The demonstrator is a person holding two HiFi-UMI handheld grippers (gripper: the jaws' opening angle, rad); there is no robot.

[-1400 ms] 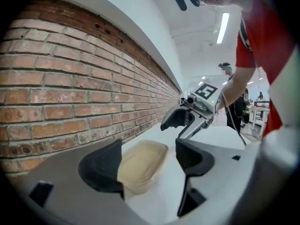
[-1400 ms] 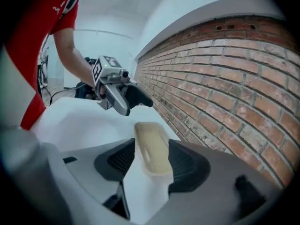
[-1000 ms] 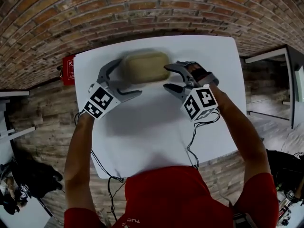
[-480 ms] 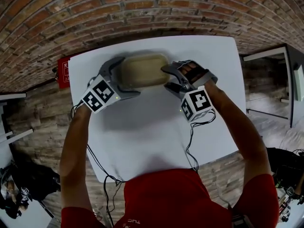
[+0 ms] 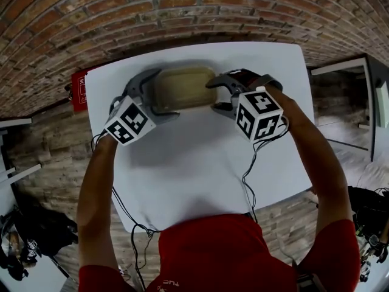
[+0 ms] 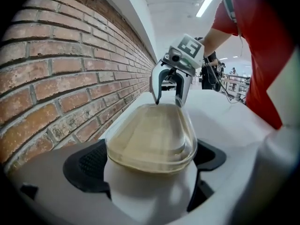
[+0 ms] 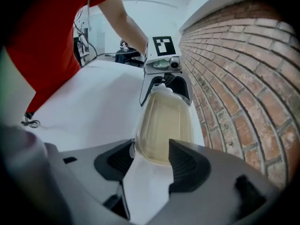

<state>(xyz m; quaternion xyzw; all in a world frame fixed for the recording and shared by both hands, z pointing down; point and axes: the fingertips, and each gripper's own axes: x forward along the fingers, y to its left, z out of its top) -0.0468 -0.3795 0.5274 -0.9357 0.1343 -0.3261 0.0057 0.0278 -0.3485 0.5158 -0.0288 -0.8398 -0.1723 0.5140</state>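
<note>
You have one container (image 5: 182, 89): oblong, translucent beige, with rounded corners and a flared rim. It sits level, lengthwise along the far edge of the table (image 5: 194, 163), roughly mid-edge.

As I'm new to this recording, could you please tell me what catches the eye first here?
A beige oblong container lies on the white table, close to the red brick wall. The left gripper and the right gripper straddle its opposite ends, facing each other, both with jaws apart.
</note>
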